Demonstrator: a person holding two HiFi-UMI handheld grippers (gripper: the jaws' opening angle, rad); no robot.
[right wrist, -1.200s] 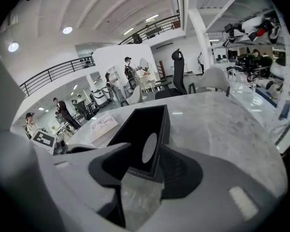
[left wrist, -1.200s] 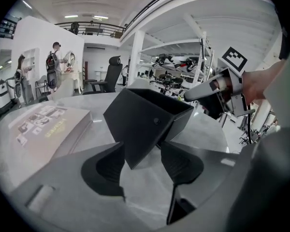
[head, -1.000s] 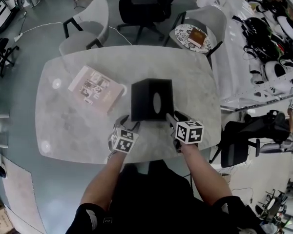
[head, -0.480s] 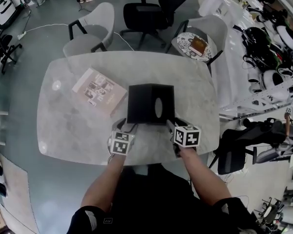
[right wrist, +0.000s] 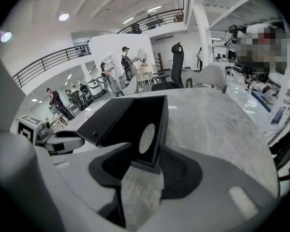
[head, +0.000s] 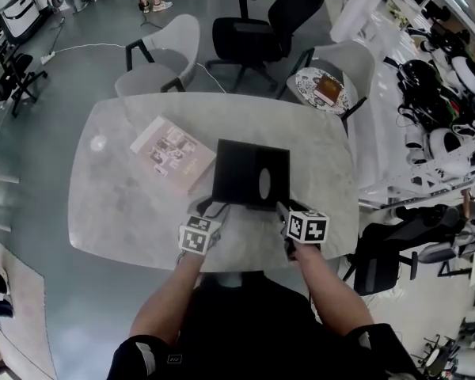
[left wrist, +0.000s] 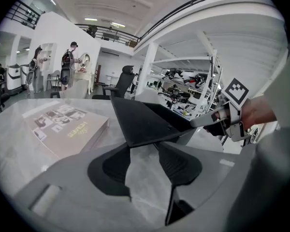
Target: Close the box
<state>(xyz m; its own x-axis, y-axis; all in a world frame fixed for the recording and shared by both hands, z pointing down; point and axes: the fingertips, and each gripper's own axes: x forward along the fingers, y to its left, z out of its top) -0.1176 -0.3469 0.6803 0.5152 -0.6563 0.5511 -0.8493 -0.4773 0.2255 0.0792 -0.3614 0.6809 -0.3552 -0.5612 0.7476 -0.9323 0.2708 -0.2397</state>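
Note:
The black box (head: 252, 174) stands on the marble table (head: 119, 204), with an oval hole (right wrist: 147, 138) in its right wall. Its lid flap (left wrist: 145, 122) is raised and slopes toward me. My left gripper (head: 208, 210) is at the box's near left corner. In the left gripper view its jaws (left wrist: 143, 145) are closing with the flap's near corner over their tips, and the pads are not pressing on it. My right gripper (head: 283, 210) is at the near right corner. The holed wall's near edge fills the gap between its pads (right wrist: 145, 145).
A magazine (head: 174, 153) lies flat on the table left of the box. Beyond the far edge are a grey chair (head: 162, 58), a black office chair (head: 253, 34) and a chair bearing a plate and a book (head: 326, 89). Shelves of gear (head: 443, 93) run along the right.
Both grippers have stayed at the box's near corners. The head view has drifted, so the table and box sit slightly lower and to the right in the picture.

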